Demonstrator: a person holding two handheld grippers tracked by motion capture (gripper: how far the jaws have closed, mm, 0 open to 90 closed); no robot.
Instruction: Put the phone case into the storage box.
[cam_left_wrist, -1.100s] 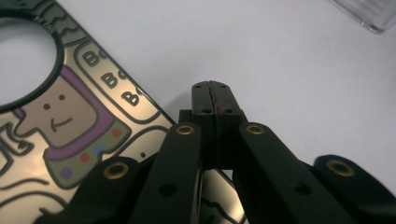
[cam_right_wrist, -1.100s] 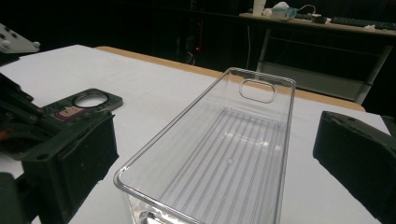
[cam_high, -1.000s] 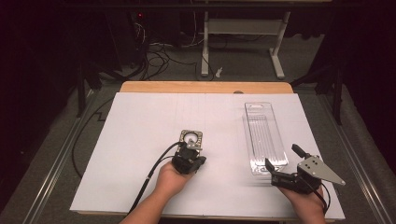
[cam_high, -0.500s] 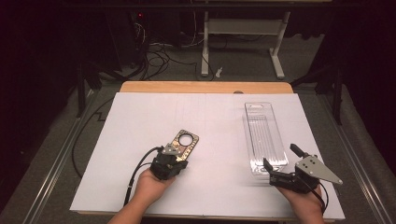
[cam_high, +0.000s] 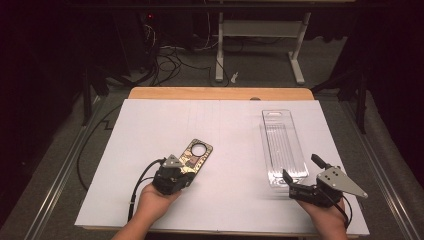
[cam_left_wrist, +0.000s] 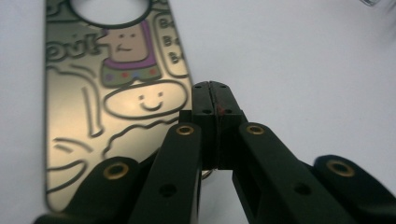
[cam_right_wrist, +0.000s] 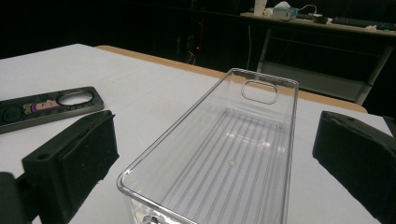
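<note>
While a white sheet (cam_high: 235, 145) covers the table, the left gripper (cam_high: 176, 176) lies near its front edge with both jaws pressed together, their tips just beside a flat metallic card (cam_high: 196, 154) printed with cartoon figures and pierced by a round hole; whether they pinch its edge cannot be told. Well apart, the right gripper (cam_high: 305, 181) holds its jaws spread wide, either side of the near end of a long clear plastic tray (cam_high: 283, 145).

Flat card (cam_high: 194, 155) on table (cam_high: 230, 125), centre-left; clear bin (cam_high: 283, 145) at its 3 o'clock, well apart; left gripper (cam_high: 176, 172) at card's 7 o'clock end, seemingly touching; right gripper (cam_high: 300, 182) at bin's 6 o'clock.
</note>
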